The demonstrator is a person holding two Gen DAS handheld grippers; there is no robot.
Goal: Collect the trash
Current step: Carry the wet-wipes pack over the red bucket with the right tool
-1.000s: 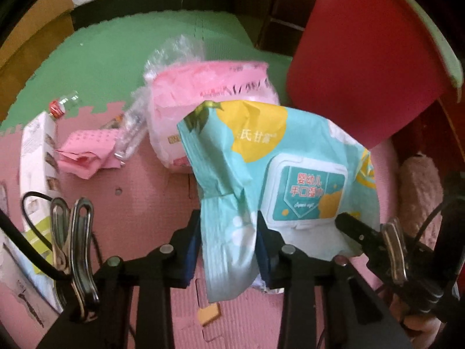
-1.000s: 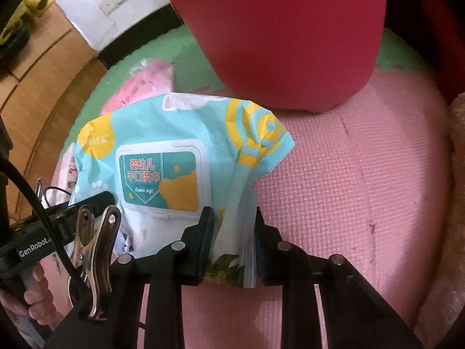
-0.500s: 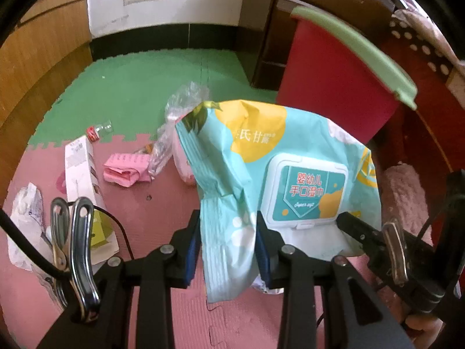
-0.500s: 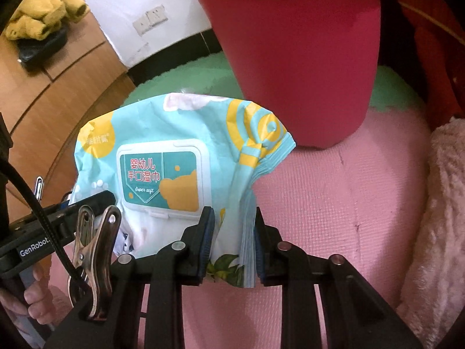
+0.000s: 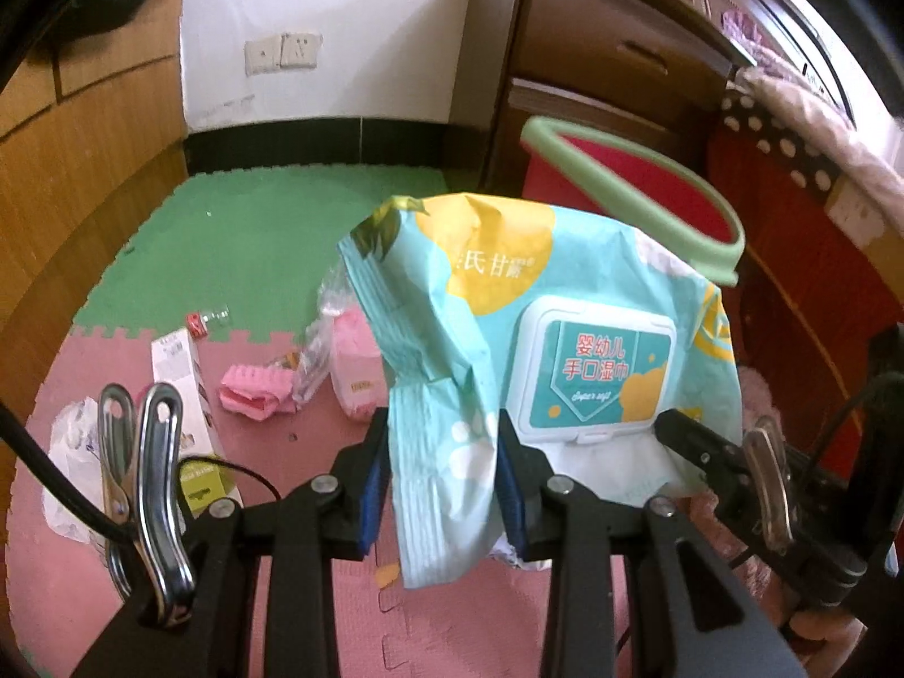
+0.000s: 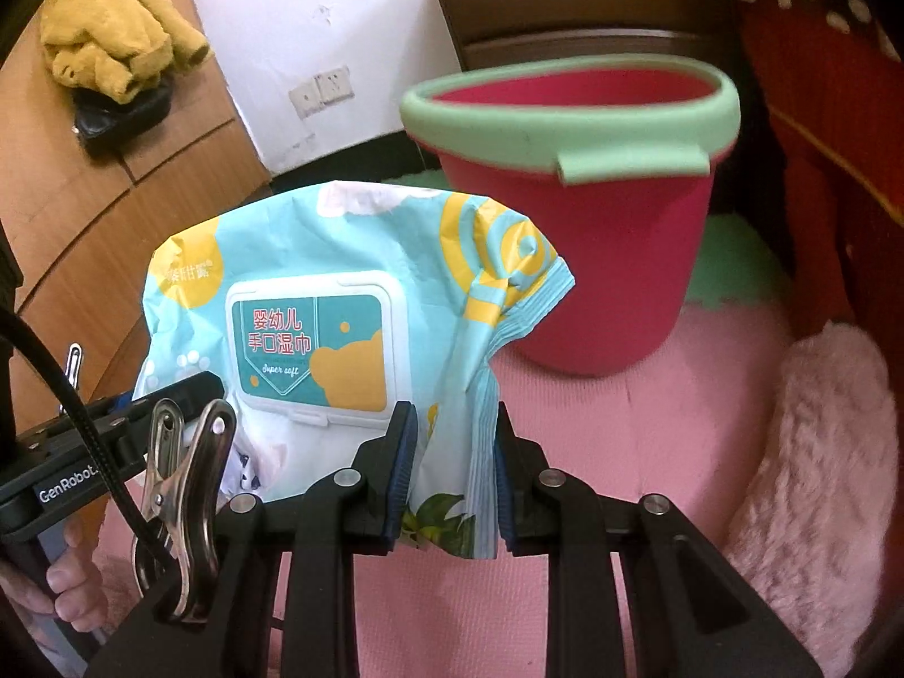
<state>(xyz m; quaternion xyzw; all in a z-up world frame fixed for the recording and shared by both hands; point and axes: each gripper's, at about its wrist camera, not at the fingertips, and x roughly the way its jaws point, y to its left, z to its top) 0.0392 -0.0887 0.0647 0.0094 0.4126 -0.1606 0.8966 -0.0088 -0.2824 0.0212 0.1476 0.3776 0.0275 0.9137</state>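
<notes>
A teal and yellow wet-wipe pack with a white flip lid hangs in the air, held at both ends. My left gripper is shut on its left edge, and my right gripper is shut on its right edge. The red bucket with a green rim stands on the mat just behind the pack, its open mouth visible above the pack's top. In the right wrist view the left gripper's body shows at lower left, with a person's fingers under it.
On the pink and green foam mat lie a pink packet, a crumpled pink wrapper, clear plastic, a small bottle, a white carton and a white bag. A fluffy pink rug lies right. Wooden cabinets stand behind.
Both grippers have risen with the wipe pack held between them. The bucket's rim and open mouth have come into view, and the floor litter looks smaller and farther below.
</notes>
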